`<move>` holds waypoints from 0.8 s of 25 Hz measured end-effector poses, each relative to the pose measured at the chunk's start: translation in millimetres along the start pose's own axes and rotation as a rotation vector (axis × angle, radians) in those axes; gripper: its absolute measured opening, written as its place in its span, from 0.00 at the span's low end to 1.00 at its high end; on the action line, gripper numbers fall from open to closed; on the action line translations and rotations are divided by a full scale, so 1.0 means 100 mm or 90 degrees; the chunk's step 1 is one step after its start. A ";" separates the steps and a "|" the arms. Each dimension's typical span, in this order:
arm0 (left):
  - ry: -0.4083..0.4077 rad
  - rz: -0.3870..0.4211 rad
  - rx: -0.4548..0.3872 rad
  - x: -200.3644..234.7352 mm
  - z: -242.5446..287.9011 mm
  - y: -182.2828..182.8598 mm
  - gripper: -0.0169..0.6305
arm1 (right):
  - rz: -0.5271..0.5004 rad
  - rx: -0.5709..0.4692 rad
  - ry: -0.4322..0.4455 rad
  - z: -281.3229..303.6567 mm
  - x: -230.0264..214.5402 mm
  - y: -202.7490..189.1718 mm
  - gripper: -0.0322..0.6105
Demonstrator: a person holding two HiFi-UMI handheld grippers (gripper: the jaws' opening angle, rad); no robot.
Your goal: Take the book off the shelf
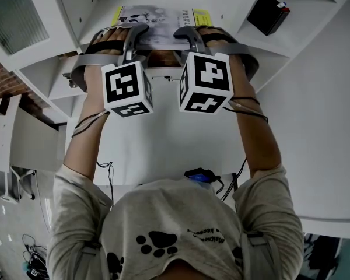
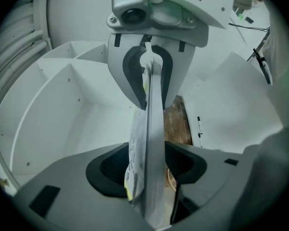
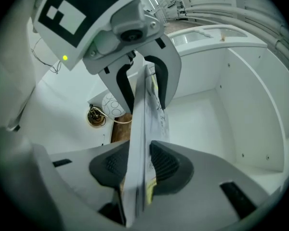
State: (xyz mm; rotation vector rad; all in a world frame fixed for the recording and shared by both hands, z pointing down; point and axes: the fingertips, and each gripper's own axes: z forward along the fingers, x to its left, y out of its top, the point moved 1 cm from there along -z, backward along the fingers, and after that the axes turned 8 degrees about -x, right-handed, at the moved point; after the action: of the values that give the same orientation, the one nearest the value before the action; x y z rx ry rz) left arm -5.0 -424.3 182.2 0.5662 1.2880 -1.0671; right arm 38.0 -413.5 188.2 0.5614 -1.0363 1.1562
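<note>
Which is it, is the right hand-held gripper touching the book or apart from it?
Touching. In the right gripper view the right hand-held gripper has both pads pressed on the book between them.

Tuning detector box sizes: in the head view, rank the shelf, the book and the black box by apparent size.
1. shelf, largest by far
2. book, partly covered
3. black box, clearly smallest

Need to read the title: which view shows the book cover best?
Head view: the book faces the camera, with its printed cover and yellow corners visible. Both gripper views catch it edge-on and show only a sliver of cover.
</note>
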 end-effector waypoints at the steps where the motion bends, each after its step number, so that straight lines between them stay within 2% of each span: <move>1: 0.002 -0.001 -0.003 0.01 0.00 0.01 0.39 | 0.003 -0.003 0.002 -0.02 0.01 0.01 0.25; 3: 0.000 0.000 -0.007 0.02 -0.03 0.03 0.29 | 0.007 -0.007 0.002 -0.06 0.03 0.03 0.25; 6: -0.020 0.002 -0.009 -0.02 -0.05 0.07 0.23 | 0.007 -0.008 -0.002 -0.09 0.04 0.03 0.25; 10: -0.028 -0.001 -0.005 -0.01 -0.04 0.08 0.20 | 0.017 -0.009 -0.016 -0.08 0.03 0.00 0.27; 12: -0.027 0.004 0.000 -0.01 -0.03 0.07 0.20 | 0.002 0.017 -0.032 -0.01 0.02 -0.06 0.34; 16: -0.024 0.002 0.006 -0.01 -0.03 0.08 0.19 | -0.017 0.052 -0.070 0.14 0.00 -0.17 0.37; 18: -0.017 0.003 0.011 -0.01 -0.04 0.09 0.19 | -0.031 0.066 -0.106 0.14 -0.04 -0.21 0.34; 20: -0.011 0.003 0.012 -0.02 -0.06 0.12 0.18 | -0.032 0.063 -0.130 0.08 -0.07 -0.21 0.21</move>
State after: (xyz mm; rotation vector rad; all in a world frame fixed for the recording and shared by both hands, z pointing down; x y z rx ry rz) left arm 2.5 -413.8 179.8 0.5733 1.2611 -1.0793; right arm 53.9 -430.5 188.4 0.7920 -1.1370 1.1269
